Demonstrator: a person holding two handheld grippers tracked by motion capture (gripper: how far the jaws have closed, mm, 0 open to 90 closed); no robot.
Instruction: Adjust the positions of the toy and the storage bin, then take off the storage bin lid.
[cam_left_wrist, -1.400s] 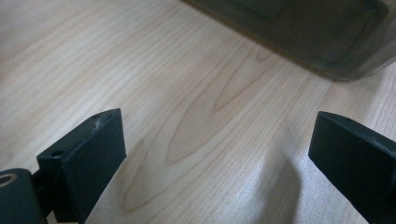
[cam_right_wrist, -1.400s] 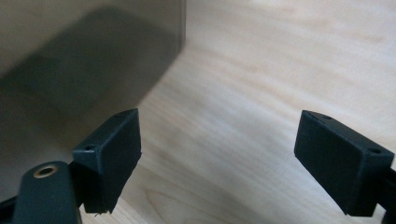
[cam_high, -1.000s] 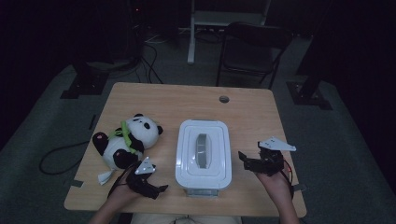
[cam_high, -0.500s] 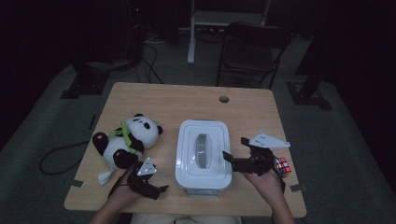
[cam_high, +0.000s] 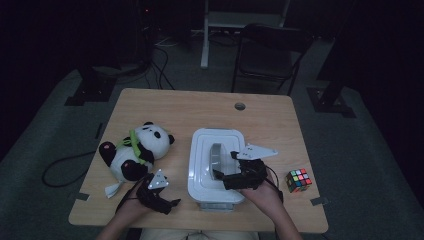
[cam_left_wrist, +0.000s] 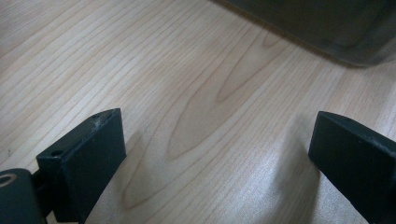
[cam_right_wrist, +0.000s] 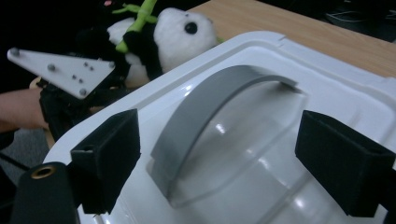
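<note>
A white lidded box (cam_high: 202, 150) stands at the table's middle front, with a grey arched handle (cam_high: 216, 156) on its lid. My right gripper (cam_high: 226, 165) hovers over the lid, open. In the right gripper view its jaws stand either side of the handle (cam_right_wrist: 210, 116) without touching it, above the lid (cam_right_wrist: 327, 93). My left gripper (cam_high: 167, 202) rests low near the front edge, left of the box and open. In the left gripper view its jaws (cam_left_wrist: 219, 154) frame bare wood, with the box's base (cam_left_wrist: 317, 23) just ahead.
A panda plush (cam_high: 132, 155) lies left of the box and shows beyond the lid as panda (cam_right_wrist: 159, 32) in the right gripper view. A colour cube (cam_high: 298, 180) sits at the front right. Behind the table (cam_high: 200, 107) stands a chair (cam_high: 270, 55).
My right gripper has moved left from the table's right side to above the box lid, uncovering the colour cube. The left gripper has stayed put.
</note>
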